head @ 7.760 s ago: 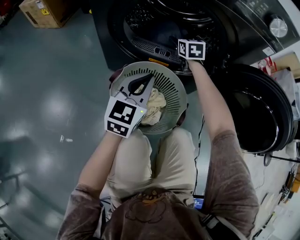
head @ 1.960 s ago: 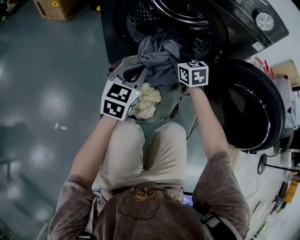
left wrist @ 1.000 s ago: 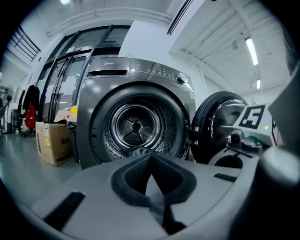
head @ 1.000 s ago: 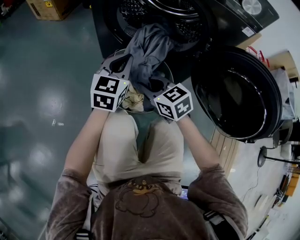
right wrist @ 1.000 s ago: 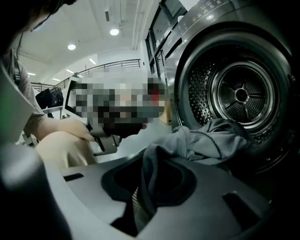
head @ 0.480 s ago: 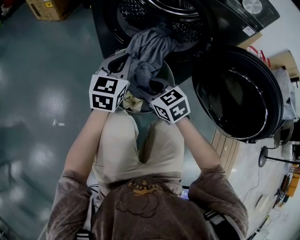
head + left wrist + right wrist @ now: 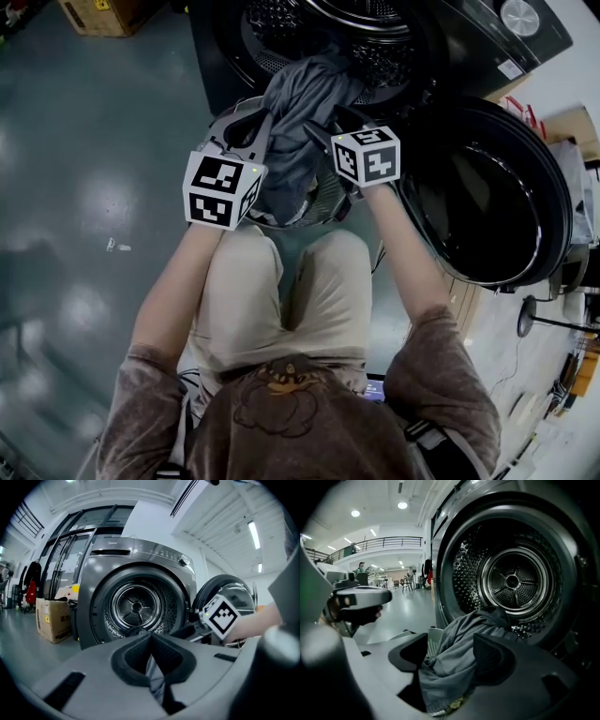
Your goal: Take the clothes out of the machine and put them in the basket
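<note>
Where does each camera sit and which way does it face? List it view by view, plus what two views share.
Head view: on the person's head, looking steeply down at the basket, grey garment, left gripper, right gripper, forearms and lap.
Left gripper view: rides the left gripper, faces the drum; its jaws are shut.
Right gripper view: rides the right gripper, faces the drum; jaws apart, just opened, garment between them.
Shared: both gripper views show the drum.
</note>
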Available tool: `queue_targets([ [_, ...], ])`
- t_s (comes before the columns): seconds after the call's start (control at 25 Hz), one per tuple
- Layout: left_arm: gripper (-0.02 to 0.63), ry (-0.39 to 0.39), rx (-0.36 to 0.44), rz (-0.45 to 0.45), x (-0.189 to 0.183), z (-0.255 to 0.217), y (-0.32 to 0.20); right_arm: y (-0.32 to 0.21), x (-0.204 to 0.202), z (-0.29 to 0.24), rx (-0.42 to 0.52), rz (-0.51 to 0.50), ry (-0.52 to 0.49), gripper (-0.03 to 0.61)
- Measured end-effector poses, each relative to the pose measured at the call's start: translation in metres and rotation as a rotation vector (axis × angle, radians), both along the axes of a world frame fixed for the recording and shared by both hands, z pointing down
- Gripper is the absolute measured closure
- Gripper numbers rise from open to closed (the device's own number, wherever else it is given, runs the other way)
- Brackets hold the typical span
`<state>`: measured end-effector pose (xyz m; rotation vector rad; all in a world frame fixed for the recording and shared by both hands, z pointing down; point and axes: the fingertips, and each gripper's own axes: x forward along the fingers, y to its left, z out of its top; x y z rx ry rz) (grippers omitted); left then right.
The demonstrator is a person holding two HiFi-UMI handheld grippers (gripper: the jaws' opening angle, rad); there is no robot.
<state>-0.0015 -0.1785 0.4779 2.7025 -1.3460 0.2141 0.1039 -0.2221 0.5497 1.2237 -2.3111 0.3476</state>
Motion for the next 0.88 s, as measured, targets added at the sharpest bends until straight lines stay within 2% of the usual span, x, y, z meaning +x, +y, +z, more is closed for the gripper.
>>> queue_targets([
  [0.24,0.606,0.003,-0.003,0.018,0.002,0.002,0.000,-0.084,0.008,-0.008,0.047,0.050,0.038,0.208],
  [0.44,0.606,0.019,-0.010,0.037,0.003,0.002,-0.001,-0.140,0.020,0.008,-0.011,0.138,0.023,0.187],
  [0.68,0.606,0.045,-0.034,0.053,0.001,0.004,-0.003,-0.170,0.039,0.045,-0.116,0.218,0.067,0.155],
  [0.88,0.606,0.045,-0.052,0.049,-0.004,0.009,-0.007,-0.175,0.038,0.057,-0.148,0.216,0.137,0.160],
])
